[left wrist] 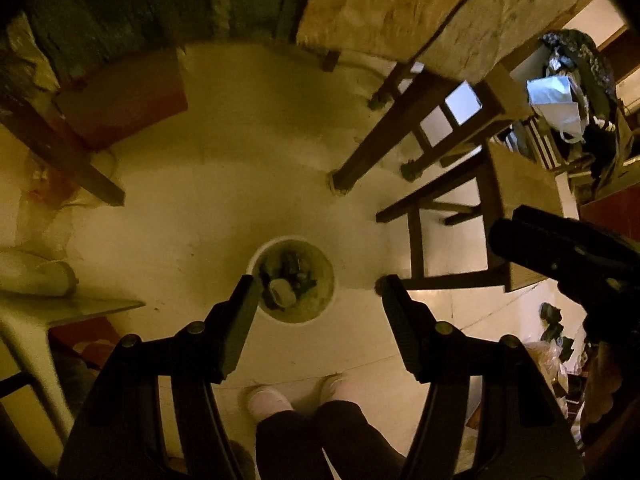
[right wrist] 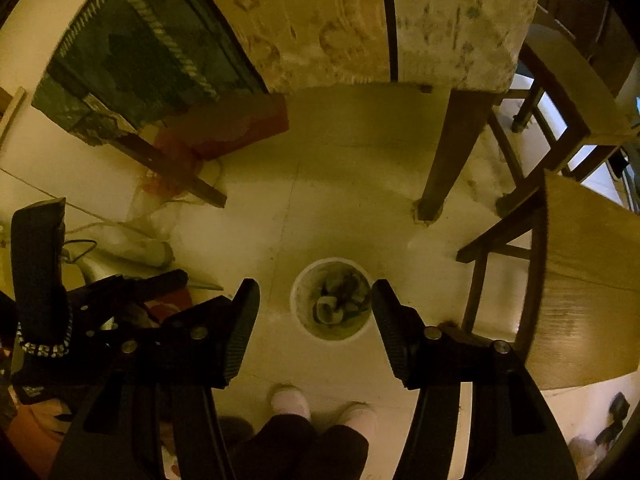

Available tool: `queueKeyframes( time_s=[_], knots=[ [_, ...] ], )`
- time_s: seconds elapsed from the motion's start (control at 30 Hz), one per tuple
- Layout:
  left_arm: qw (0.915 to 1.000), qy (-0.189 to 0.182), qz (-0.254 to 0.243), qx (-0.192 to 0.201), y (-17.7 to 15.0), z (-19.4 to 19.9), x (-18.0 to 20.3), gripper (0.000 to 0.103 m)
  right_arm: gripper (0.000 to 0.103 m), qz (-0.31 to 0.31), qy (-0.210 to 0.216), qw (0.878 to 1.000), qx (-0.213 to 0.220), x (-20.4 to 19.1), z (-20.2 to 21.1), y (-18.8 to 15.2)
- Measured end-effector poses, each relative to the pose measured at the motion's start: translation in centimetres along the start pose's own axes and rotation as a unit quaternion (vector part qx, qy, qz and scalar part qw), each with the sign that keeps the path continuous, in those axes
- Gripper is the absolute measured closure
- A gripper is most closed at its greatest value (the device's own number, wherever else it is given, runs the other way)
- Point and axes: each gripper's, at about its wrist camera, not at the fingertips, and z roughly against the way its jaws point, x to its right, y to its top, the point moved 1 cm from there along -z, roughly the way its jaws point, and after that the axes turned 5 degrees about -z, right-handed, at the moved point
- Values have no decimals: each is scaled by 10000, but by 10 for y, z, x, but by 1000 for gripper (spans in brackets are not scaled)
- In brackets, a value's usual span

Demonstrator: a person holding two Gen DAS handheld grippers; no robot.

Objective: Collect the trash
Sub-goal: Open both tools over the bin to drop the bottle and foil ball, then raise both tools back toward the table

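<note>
Feet [left wrist: 268,402] in pale slippers stand nearest to the cameras, just on the near side of the trash bin [left wrist: 291,279], w/ dark trouser legs above them.

Both grippers hang over the bin and point steeply down at it. The left gripper [left wrist: 316,286] has its fingers released: they stand apart, nothing is between them, and in its view the bin shows in the gap, close to the left finger. The right gripper [right wrist: 316,292] has also its fingers released and empty; in its view the bin [right wrist: 331,299] sits almost exactly in the gap. No trash is carried by either one at this moment.

The bin is a small round white one standing on the pale floor [left wrist: 224,184]. Inside it I see already some pieces, dark and light, one looks like a small cup or roll, but the items are too small to name. So, as I judge, a part of the collecting is done, and both hands are free for a next piece.

Beyond the bin, a dark wooden leg [left wrist: 362,162] of the surface stands on the floor, and to the right of the bin is a wooden chair [left wrist: 516,196]. Left of the bin, further away, lies crumpled clear plastic [right wrist: 152,216] w/ something red near it; poss. this is trash still to collect, I cannot tell for sure. Farthest from the bin is the cloth-covered surface [left wrist: 400,8].
</note>
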Motion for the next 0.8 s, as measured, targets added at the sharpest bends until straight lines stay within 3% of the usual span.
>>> queueKeyframes(
  time_s=[0.23, 0.43, 0.8],
  knots=[
    [9986, 198, -45, 484, 24, 102, 3, 40, 49, 80, 33, 9996, 284, -32, 74, 17],
    [9929, 312, -176, 1134, 45, 209, 6, 40, 49, 284, -34, 9967, 760, -74, 156, 32],
    [9644, 440, -511, 2556, 57, 388, 18, 40, 48, 589, -182, 9769, 2047, -135, 294, 45]
  ],
)
